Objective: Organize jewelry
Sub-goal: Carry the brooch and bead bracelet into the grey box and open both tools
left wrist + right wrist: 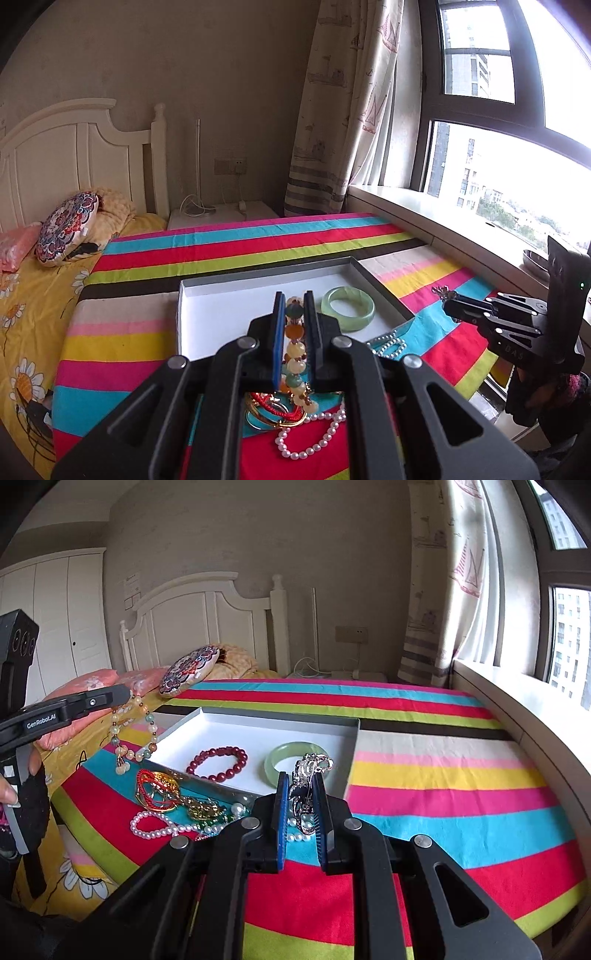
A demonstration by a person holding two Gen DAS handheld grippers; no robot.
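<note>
- My left gripper [295, 306] is squeezed tight on a bead bracelet [295, 354] with round beads in yellow, orange and green. The bracelet hangs in the air near the left edge of the white box [255, 725].
- My right gripper [303, 786] is pinched on a shiny silver piece [308, 775]. It is lifted up, just in front of the box.
- Two things are already in the box: a red bead bracelet [218, 762] and a green bangle [291, 757]. So I think the job is started, but not even half done.
- After the two pieces I am holding, a pile still waits on the striped cloth [461, 805] in front of the box: a white pearl string [155, 827], a red and gold bunch [157, 790], and some gold chain with green bits [205, 810].
- From the left camera, my own fingers cover the red bracelet, so I cannot see it there.
- The silver piece is a tangle. I cannot tell if it is a necklace, a brooch or something else.
- Part of the pile hides behind my right gripper, so I cannot count what is left.
- More pearls [388, 343] lie by the box corner. I cannot tell if they are a separate piece.
</note>
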